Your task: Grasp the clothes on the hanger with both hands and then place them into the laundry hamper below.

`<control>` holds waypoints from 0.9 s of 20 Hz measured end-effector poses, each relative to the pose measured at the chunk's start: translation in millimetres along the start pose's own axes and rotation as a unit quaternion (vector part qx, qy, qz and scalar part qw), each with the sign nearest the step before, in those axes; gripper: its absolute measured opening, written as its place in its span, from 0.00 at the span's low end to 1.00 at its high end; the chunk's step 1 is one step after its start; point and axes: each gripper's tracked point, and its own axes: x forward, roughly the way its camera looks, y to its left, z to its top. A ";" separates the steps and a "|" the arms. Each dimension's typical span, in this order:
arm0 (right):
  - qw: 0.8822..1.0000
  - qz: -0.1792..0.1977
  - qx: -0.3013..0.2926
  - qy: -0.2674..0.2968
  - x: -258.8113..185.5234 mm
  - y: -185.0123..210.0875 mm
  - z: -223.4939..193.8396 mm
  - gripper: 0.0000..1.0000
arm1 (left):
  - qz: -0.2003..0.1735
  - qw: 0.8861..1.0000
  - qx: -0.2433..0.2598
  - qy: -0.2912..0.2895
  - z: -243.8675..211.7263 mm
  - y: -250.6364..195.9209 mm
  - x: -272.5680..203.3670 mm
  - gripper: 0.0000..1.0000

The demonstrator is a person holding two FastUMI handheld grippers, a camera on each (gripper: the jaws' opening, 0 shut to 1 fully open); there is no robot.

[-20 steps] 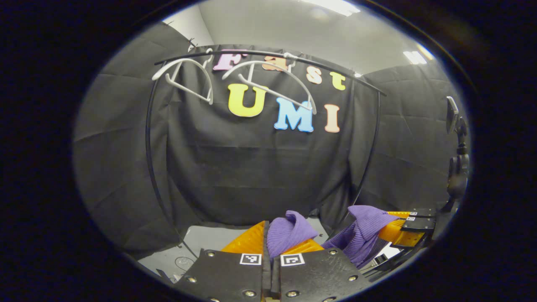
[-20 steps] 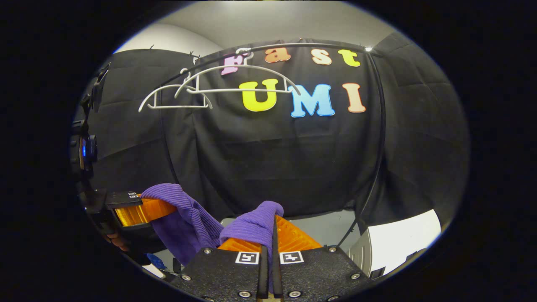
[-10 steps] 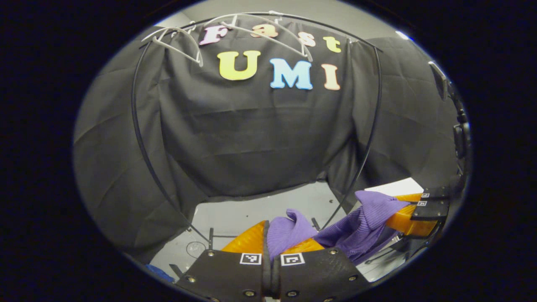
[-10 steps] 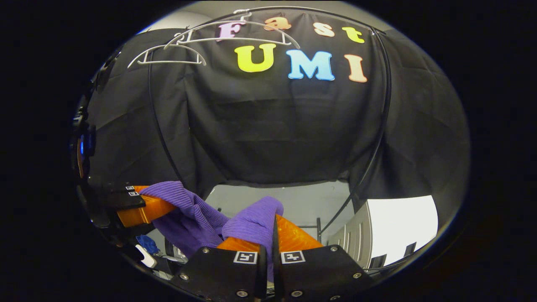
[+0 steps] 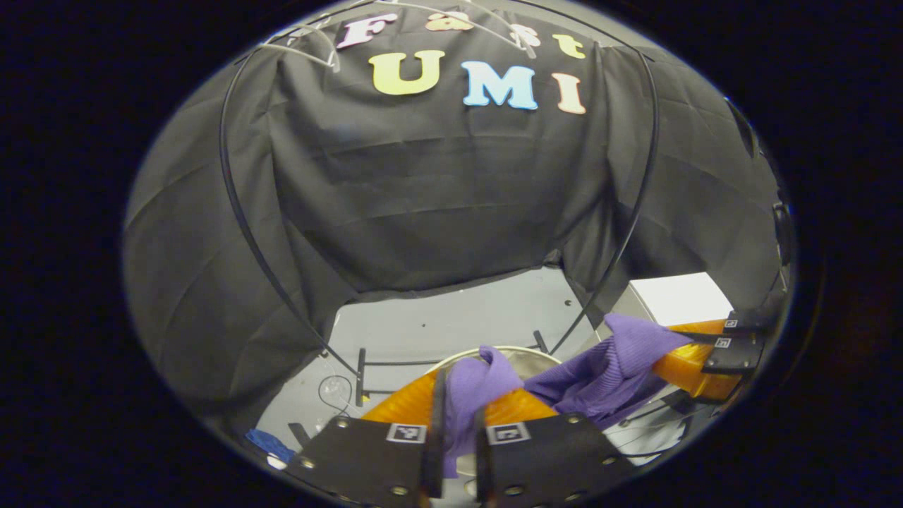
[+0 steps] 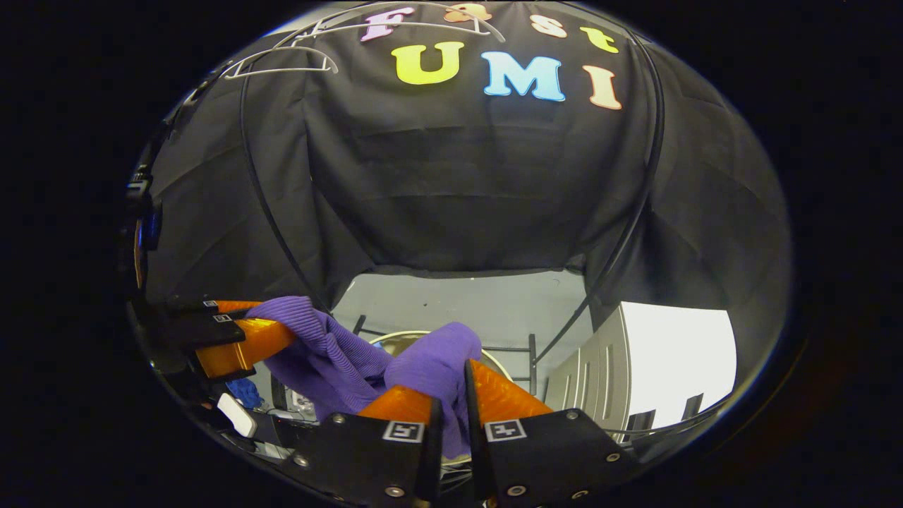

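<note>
I'm holding the purple garment [image 5: 600,374] above the hamper rim [image 5: 525,353], left tongs [image 5: 457,395] and right tongs [image 6: 451,388] both clenched on it. Next I'm lowering, then releasing.

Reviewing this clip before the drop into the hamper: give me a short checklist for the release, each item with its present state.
1. Left gripper has the purple garment between its fingers: ok.
2. Right gripper has the garment between its fingers: ok.
3. Garment off the white hangers: ok, both hang bare on the rack.
4. Hamper rim under the garment: ok, it shows just behind the cloth.
5. Garment wholly above the opening: cannot tell, its hanging part is hidden.
6. Fingers loosening for release: cannot tell.
</note>
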 end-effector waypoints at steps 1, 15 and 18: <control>1.000 0.005 0.000 -0.001 -0.6 2.1 -1.4 0.34 | 0.005 1.000 -0.002 0.000 -1.2 4.2 -1.9 0.34; 0.995 -0.002 0.021 -0.102 -33.4 0.6 55.8 0.93 | 0.026 0.995 -0.062 -0.069 33.9 40.7 -26.0 0.76; 0.989 -0.012 0.023 -0.145 -60.2 -6.0 80.4 0.95 | 0.023 0.992 -0.066 -0.108 68.7 41.7 -49.5 0.76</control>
